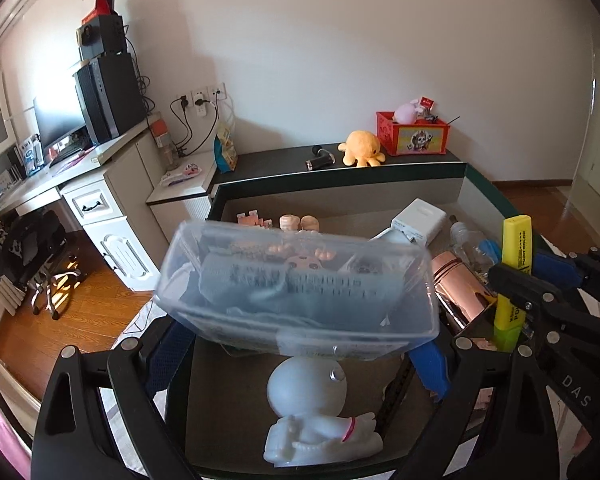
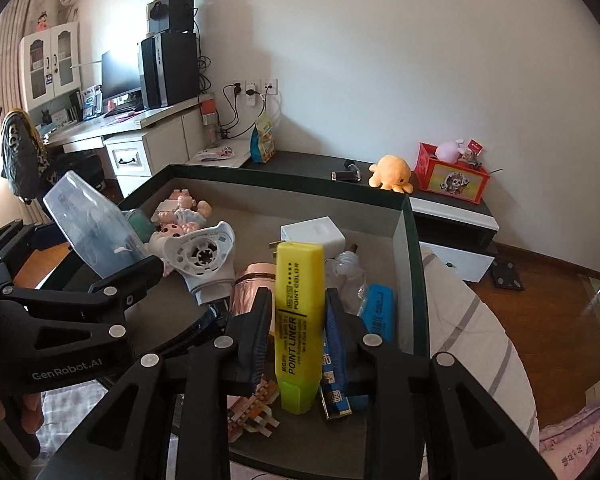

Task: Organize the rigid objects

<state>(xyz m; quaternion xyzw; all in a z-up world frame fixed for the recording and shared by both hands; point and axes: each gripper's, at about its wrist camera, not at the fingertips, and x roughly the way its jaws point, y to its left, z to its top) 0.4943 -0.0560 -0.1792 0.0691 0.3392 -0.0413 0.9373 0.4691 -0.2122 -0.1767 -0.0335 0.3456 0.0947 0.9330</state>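
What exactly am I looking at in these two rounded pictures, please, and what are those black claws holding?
A person carries a two-fingered clamp tool in each hand; a wide-angle camera on each looks along its fingers. In the left tool's picture, the left hand-held gripper holds a clear plastic lidded box tilted above the dark-rimmed tray. In the right tool's picture, the right hand-held gripper clamps a yellow highlighter pen upright. In the tray lie a white round-headed figurine, a shiny pink metal cylinder, a white boxy charger, small dolls and a blue packet.

The left gripper (image 1: 300, 344) grips a clear plastic box (image 1: 296, 284) above a white figurine (image 1: 312, 408) in the tray (image 1: 340, 182).
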